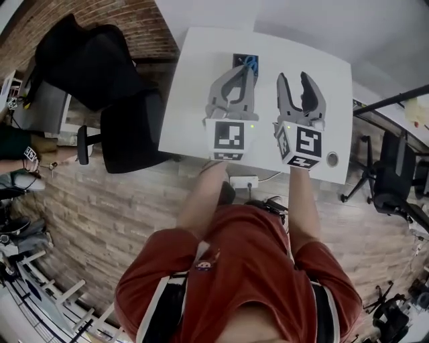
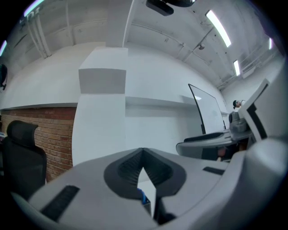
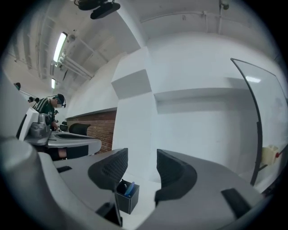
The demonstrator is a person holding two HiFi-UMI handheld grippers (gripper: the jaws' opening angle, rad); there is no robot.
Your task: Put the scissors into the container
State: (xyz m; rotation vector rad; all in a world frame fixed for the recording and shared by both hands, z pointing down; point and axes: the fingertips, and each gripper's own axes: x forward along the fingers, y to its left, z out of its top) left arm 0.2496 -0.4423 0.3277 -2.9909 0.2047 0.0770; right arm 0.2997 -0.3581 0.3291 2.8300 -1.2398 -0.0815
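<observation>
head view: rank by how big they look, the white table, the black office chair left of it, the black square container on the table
1. white table
2. black office chair
3. black square container, smallest by far

White table (image 1: pixel 191 87) at top centre of the head view, standing on a pale plank-patterned floor (image 1: pixel 114 214). Black office chair (image 1: pixel 127 130) just left of it; a second chair (image 1: pixel 392 177) at the right edge. Brick wall (image 1: pixel 100 17) upper left; white wall (image 3: pixel 198 117) elsewhere. Ceiling strip lights (image 2: pixel 218 22) lit, upper right of the left gripper view.
</observation>
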